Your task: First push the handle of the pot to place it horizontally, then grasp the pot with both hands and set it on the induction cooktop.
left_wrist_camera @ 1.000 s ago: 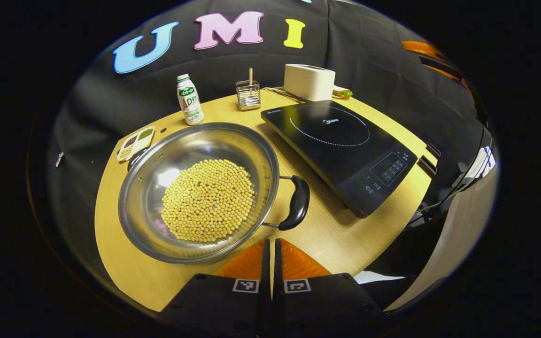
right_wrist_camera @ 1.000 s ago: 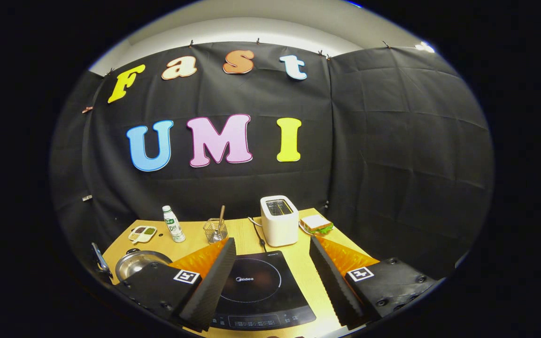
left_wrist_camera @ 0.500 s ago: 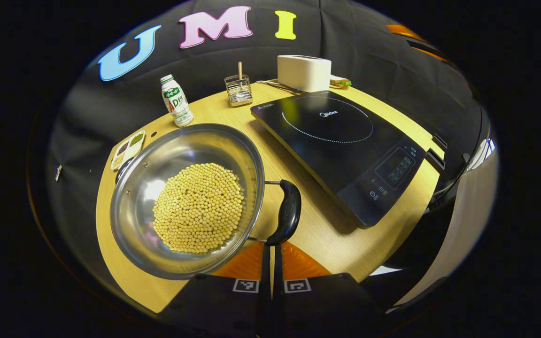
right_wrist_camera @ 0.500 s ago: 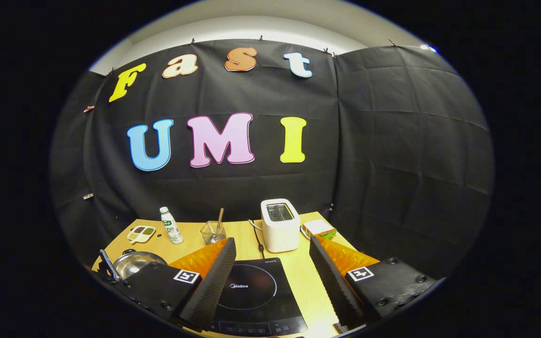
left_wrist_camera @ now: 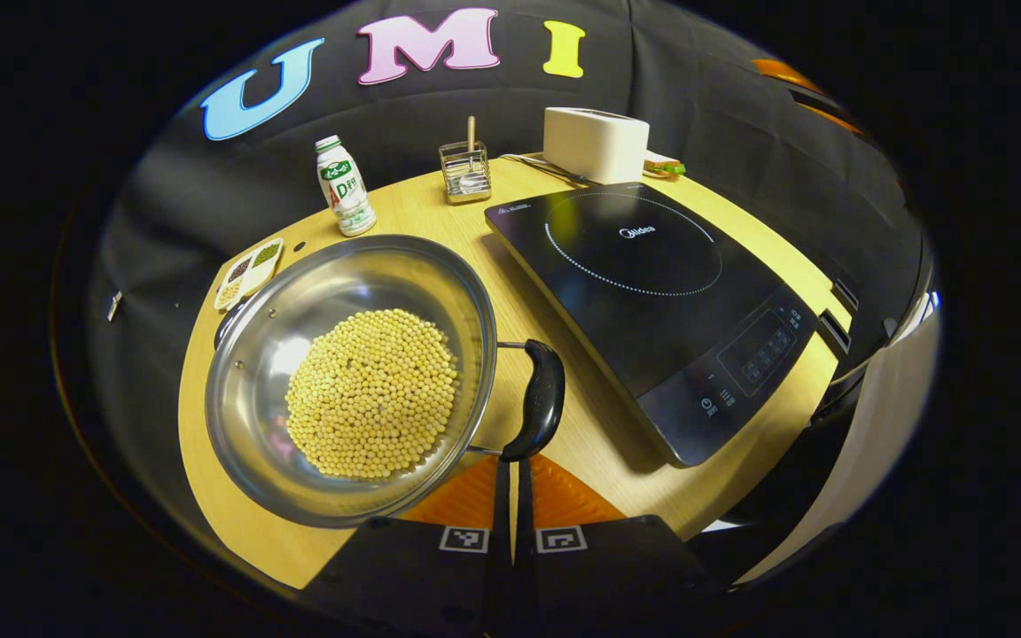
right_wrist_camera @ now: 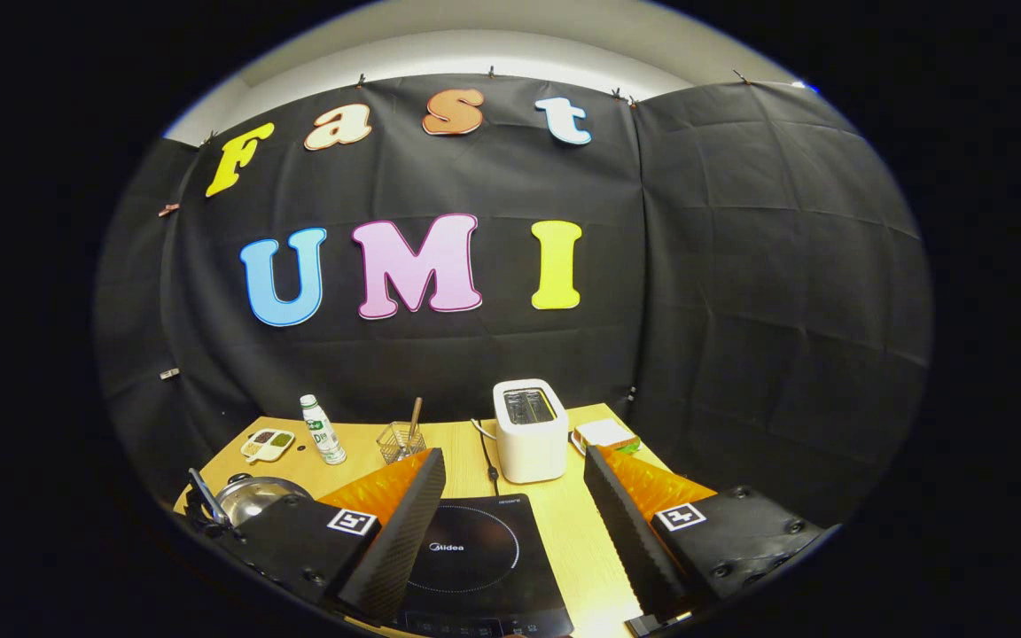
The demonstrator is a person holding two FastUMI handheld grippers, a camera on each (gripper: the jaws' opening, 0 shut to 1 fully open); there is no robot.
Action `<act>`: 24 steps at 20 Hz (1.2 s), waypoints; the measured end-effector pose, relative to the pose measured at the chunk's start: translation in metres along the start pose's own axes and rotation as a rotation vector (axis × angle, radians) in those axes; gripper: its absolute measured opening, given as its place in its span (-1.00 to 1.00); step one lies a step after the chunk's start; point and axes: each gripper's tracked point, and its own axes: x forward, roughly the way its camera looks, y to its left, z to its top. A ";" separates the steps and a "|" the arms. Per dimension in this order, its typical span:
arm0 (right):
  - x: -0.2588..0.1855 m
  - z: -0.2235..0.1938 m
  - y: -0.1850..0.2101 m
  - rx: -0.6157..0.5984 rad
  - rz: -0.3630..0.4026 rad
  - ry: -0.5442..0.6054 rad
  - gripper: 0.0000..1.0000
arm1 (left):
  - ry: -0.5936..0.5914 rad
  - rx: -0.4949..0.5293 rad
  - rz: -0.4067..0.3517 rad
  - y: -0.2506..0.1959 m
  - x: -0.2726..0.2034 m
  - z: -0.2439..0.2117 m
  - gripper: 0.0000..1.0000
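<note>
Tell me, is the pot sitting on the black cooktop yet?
No, the pot full of beans sits on the wooden table, beside the cooktop.

From my left gripper view, the pot [left_wrist_camera: 346, 372] sits on the surface [left_wrist_camera: 599, 443], left of the induction cooktop [left_wrist_camera: 652, 292]; behind them I see a bottle [left_wrist_camera: 344, 186], a toaster [left_wrist_camera: 595, 144] and a small rack [left_wrist_camera: 466, 173].
</note>
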 end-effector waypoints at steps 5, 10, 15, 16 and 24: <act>-0.001 -0.003 -0.004 -0.003 0.010 0.004 0.96 | -0.012 -0.026 -0.002 -0.007 0.009 0.014 -0.90; -0.002 -0.002 -0.013 0.000 0.002 0.004 0.96 | -0.023 -0.063 -0.013 -0.012 0.019 0.029 -0.90; -0.003 -0.003 -0.024 0.005 -0.017 0.005 0.96 | -0.043 -0.159 -0.020 -0.013 0.030 0.045 -0.91; -0.004 -0.001 -0.026 0.008 -0.020 -0.002 0.96 | -0.047 -0.173 -0.021 -0.012 0.032 0.048 -0.90; -0.008 0.002 -0.039 -0.006 -0.042 -0.016 0.96 | -0.066 -0.221 -0.028 -0.009 0.045 0.069 -0.90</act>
